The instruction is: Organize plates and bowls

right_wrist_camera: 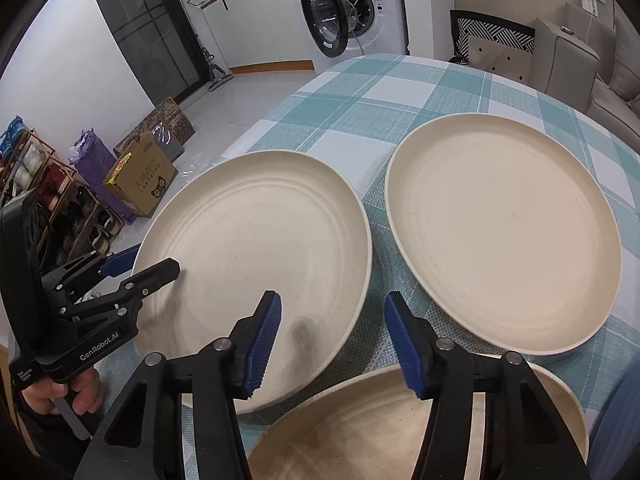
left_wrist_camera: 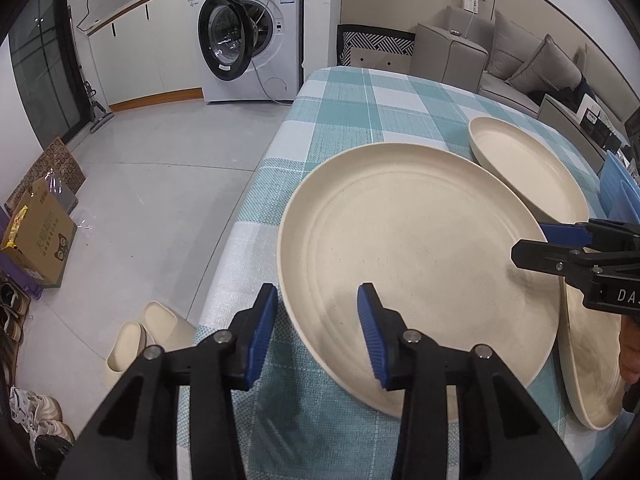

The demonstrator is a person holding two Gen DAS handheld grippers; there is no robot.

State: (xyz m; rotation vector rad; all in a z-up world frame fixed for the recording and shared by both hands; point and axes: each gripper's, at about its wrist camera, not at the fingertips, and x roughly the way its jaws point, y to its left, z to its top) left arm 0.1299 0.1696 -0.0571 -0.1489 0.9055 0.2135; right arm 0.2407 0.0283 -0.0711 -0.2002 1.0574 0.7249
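Note:
Three cream plates lie on a teal checked tablecloth. The left plate sits near the table's left edge. My left gripper is open, its jaws straddling that plate's near-left rim; it also shows in the right wrist view. A second plate lies further right. A third plate lies nearest, under my right gripper, which is open and empty above the gap between the plates. The right gripper also shows in the left wrist view.
A blue object sits at the table's right edge. The table's left edge drops to a grey floor with slippers, a cardboard box and a shoe rack. A washing machine and a sofa stand beyond.

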